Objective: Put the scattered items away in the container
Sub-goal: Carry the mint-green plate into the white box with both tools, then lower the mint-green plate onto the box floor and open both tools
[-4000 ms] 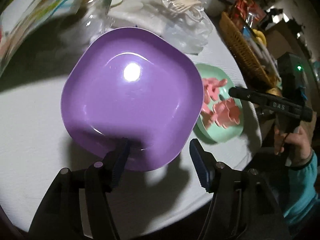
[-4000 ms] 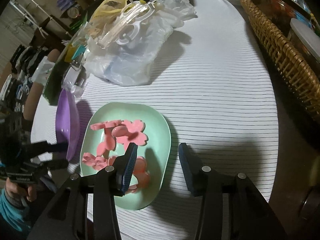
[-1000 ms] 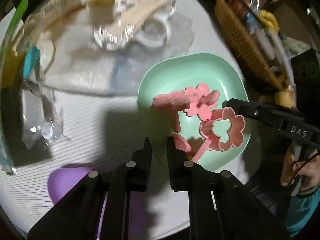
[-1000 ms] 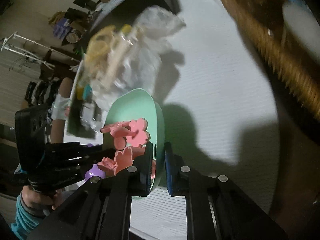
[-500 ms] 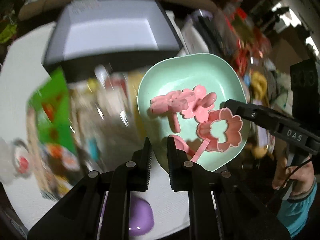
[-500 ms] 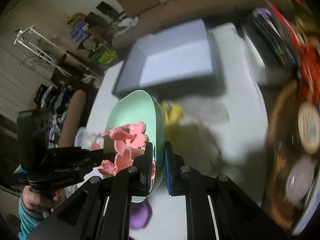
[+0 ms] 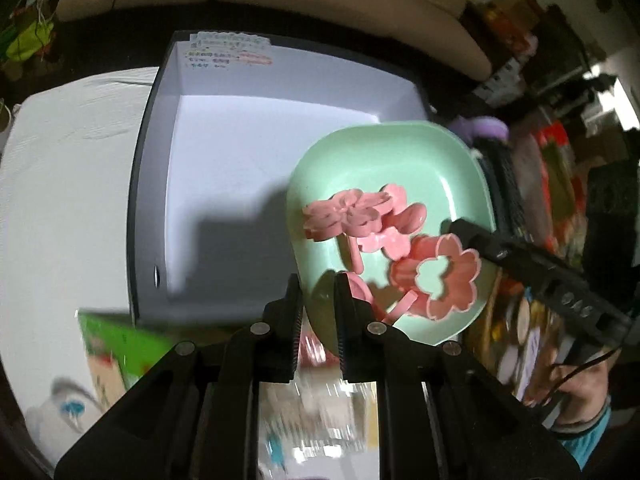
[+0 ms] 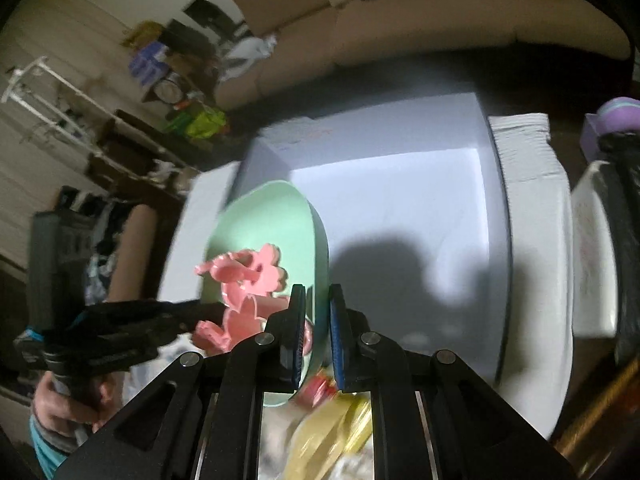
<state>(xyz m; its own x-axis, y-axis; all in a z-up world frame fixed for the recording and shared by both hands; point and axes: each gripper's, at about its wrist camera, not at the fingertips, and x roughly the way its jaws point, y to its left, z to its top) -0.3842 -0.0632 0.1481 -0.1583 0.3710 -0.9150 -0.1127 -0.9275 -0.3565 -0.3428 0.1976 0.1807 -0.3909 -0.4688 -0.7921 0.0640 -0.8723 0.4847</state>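
Note:
A mint green plate [image 7: 404,152] holds several pink flower-shaped cutters [image 7: 436,276]. Both grippers hold it in the air. My left gripper [image 7: 317,300] is shut on its near rim. My right gripper [image 8: 316,312] is shut on the opposite rim; its black finger shows in the left wrist view [image 7: 532,268]. The plate [image 8: 272,224] hangs over the near edge of an open white box with dark sides [image 7: 240,160], which is empty inside [image 8: 400,200]. The cutters [image 8: 248,280] lie toward the plate's lower side.
The box stands on a white table [image 7: 60,200]. Below the plate lie a green package [image 7: 112,344], yellow items [image 8: 328,432] and blurred clutter. A purple object [image 8: 616,116] and a white container [image 8: 592,248] stand to the right of the box. A beige sofa [image 8: 440,20] is behind.
Both grippers have closed on the green plate, lifted it off the table and carried it to the white box. The box now fills the view behind the plate.

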